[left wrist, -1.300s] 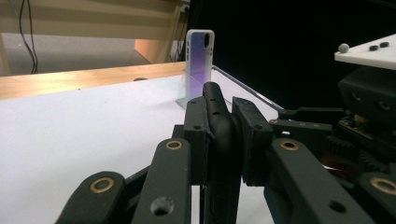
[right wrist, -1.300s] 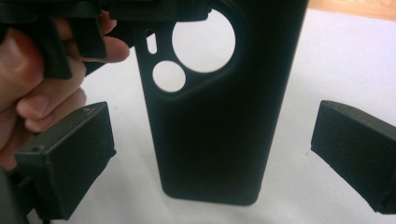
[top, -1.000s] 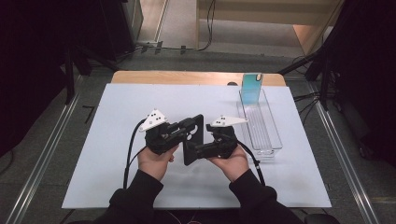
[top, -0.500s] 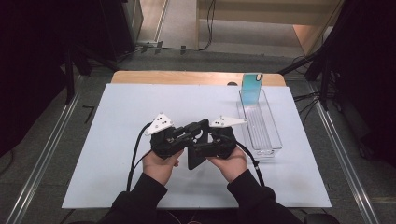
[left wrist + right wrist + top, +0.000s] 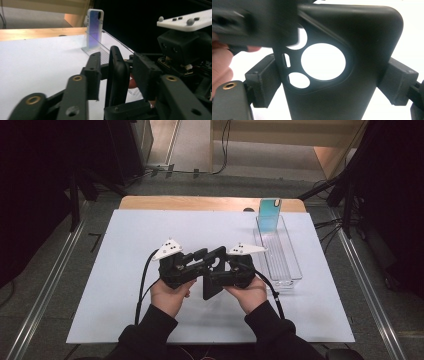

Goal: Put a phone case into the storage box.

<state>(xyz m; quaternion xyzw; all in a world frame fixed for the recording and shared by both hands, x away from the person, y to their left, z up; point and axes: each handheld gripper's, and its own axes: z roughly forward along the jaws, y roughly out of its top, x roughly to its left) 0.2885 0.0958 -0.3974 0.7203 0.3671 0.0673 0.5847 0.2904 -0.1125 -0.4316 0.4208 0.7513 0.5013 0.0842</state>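
**Phone case passes from left gripper to right**

The right gripper [image 5: 222,270] has just been closing and now clamps the black rubbery phone case [image 5: 214,279] by its long edges. The left gripper [image 5: 200,260] has just been opening; its pads flank the case without pressing. A hand-over, likely. At two o'clock stands the clear plastic tray [image 5: 285,270], an iridescent blue phone case [image 5: 269,214] upright at its far end. Since a second ago, both grippers have drawn together.

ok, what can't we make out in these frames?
- Right gripper view: the lower end of the case is cut off by the bottom edge, and its top-left corner is behind a blurred jaw.
- Left gripper view: the tray is mostly behind the case and jaws.
- High view: the left gripper, jaws just opening, and the right gripper, jaws just closing, blend with the case between them. It is too dark and small to read contact.
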